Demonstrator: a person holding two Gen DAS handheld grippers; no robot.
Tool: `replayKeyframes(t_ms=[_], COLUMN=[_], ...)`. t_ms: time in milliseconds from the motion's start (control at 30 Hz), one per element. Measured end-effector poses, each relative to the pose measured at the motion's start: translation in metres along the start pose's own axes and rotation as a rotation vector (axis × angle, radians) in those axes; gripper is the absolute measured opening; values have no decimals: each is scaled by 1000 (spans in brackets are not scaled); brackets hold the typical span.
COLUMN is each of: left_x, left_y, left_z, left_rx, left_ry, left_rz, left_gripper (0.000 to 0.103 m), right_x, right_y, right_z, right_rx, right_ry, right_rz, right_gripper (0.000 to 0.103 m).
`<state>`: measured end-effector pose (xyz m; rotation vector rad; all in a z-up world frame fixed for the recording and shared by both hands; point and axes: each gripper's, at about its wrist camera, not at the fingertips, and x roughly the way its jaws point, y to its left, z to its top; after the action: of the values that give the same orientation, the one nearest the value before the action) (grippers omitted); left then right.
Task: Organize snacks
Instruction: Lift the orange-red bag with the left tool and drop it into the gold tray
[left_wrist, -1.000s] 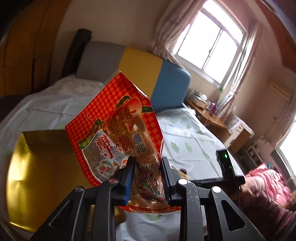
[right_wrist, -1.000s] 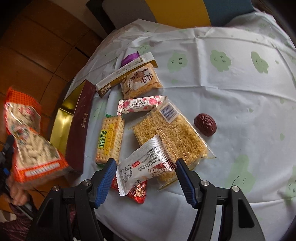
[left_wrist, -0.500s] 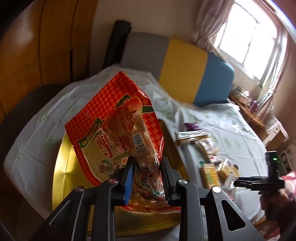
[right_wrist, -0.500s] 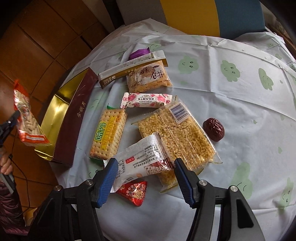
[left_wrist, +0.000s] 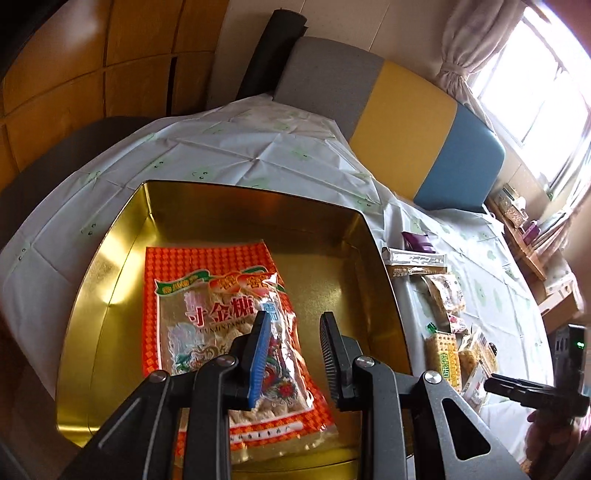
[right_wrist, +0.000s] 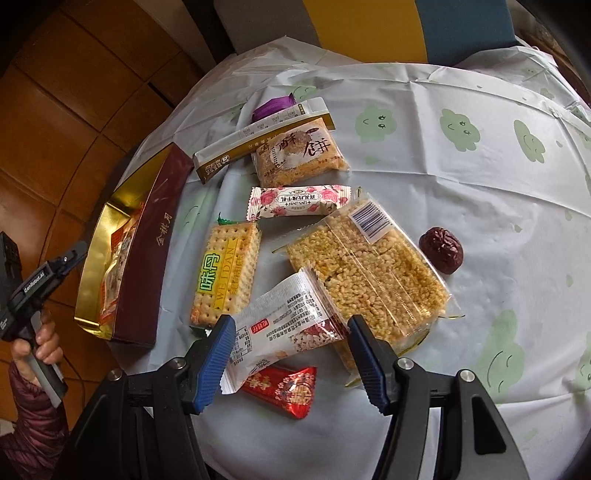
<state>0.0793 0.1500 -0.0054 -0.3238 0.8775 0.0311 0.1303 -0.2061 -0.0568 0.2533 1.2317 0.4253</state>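
1 red bag (left_wrist: 225, 332) lies in tin (left_wrist: 236, 199); approx 8 snacks (right_wrist: 354, 258) left. L gripper (left_wrist: 295, 354) & R gripper (right_wrist: 291, 358) both released, empty.

Red-and-orange plastic snack bag (left_wrist: 225, 328): formerly clamped upright in the left gripper (left_wrist: 293, 354), now lies flat on the floor of the gold metal tin (left_wrist: 122, 258).
Left gripper: jaws now parted, bag released, fingers above the bag's lower half.
Right gripper (right_wrist: 293, 354): now closer over the white printed snack packet (right_wrist: 284, 317), which sits between its spread fingers.
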Motion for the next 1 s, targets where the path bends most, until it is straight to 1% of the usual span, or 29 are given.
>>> replayKeyframes(t_ms=[100, 300, 400, 567, 633, 700, 733, 767, 800, 833, 900, 967, 1000], left_x=[-5, -17, -18, -16, -16, -16, -16, -16, -16, -15, -14, -14, -13], left_y=[-4, -20, -23, -29, -31, -33, -34, -35, -35, -36, -37, -37, -37], left_z=[-6, -24, -31, -44, -47, -50, -51, -51, -52, -53, -53, -54, -54], left_rx=[13, 82, 81, 104, 109, 113, 116, 118, 118, 119, 119, 117, 117], left_ry=[-5, -16, 5, 26, 32, 38, 40, 41, 42, 44, 49, 53, 55], left_rz=[-14, -28, -59, -76, -86, -96, -98, -99, -101, -104, -105, -106, -107], left_gripper=[28, 30, 31, 31, 32, 33, 33, 33, 33, 33, 34, 34, 34], right_x=[1, -5, -10, -13, -13, -12, -11, -10, -10, -11, -12, -10, -8], right_y=[4, 10, 14, 14, 14, 15, 15, 17, 20, 26, 41, 57, 66], right_z=[1, -11, -20, -30, -35, -39, -40, -42, -43, -43, -42, -42, -42], right_rx=[34, 115, 136, 194, 207, 215, 215, 209, 189, 149, 21, -100, -176], right_ry=[-3, -24, -46, -64, -68, -67, -62, -57, -61, -75, -97, -93, -96], right_rz=[-22, -9, -16, 1, 2, 22, 32, 34, 16, -24, -107, -138, -173], right_gripper=[66, 66, 66, 67, 70, 77, 78, 78, 78, 78, 78, 78, 78])
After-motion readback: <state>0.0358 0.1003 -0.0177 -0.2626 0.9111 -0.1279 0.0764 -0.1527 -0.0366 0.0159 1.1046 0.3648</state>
